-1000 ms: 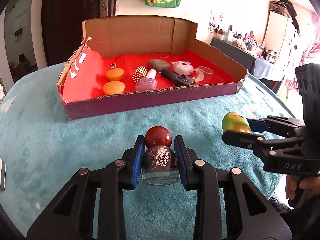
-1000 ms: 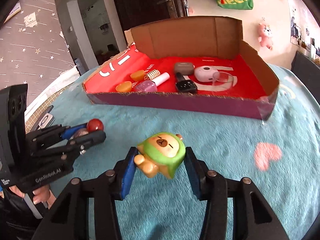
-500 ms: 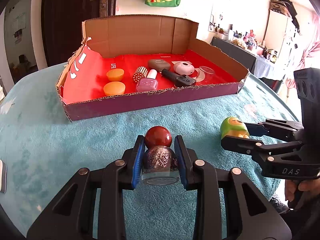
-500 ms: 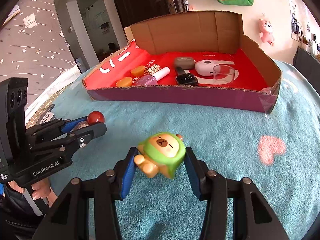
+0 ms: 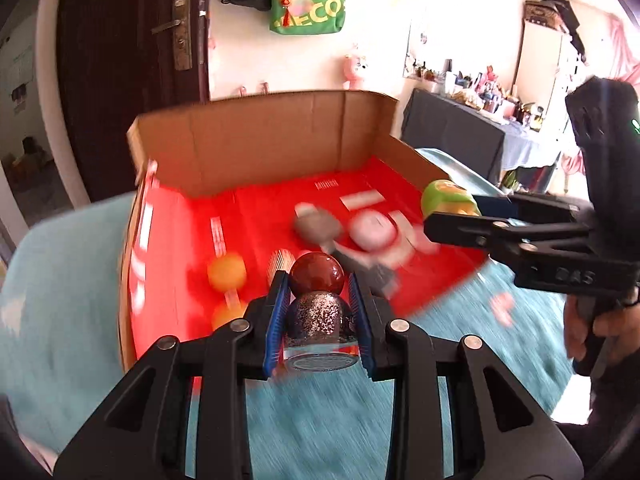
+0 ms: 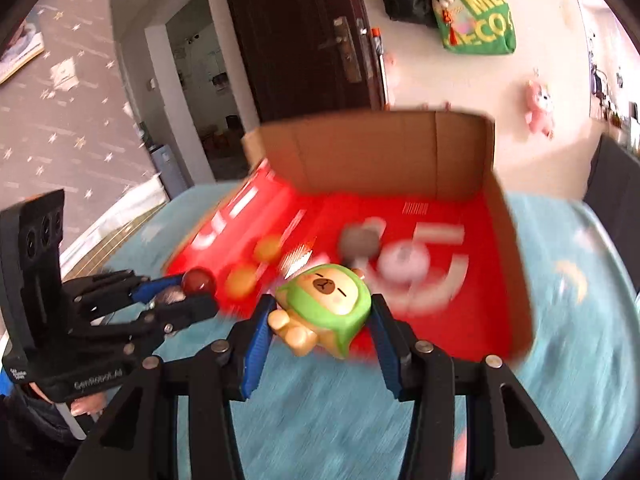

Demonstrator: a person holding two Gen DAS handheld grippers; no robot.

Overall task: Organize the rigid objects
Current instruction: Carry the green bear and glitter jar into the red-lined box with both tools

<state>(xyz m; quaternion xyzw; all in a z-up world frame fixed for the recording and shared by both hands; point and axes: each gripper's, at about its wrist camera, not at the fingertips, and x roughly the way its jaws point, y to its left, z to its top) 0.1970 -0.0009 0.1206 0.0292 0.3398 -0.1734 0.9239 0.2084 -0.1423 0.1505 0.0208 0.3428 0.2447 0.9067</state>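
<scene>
Above the red-lined cardboard box point(image 5: 260, 148), your left gripper point(image 5: 319, 314) clamps the glittery bottle point(image 5: 318, 320); your right gripper point(image 6: 320, 326) clamps the green bear toy point(image 6: 326, 304) between its blue pads.

A dark wooden door point(image 5: 132, 72) with a metal handle point(image 5: 176, 24) is set in a pale wall point(image 5: 384, 24). A green bag point(image 5: 308, 4) and a pink plush toy point(image 6: 540, 108) are hung on that wall. Grey star-patterned wallpaper point(image 6: 72, 112) is seen at the left. A cluttered side table point(image 5: 472, 128) is draped in dark cloth. Bright daylight is noted. The desk point(image 5: 60, 280) is covered in teal fabric.
</scene>
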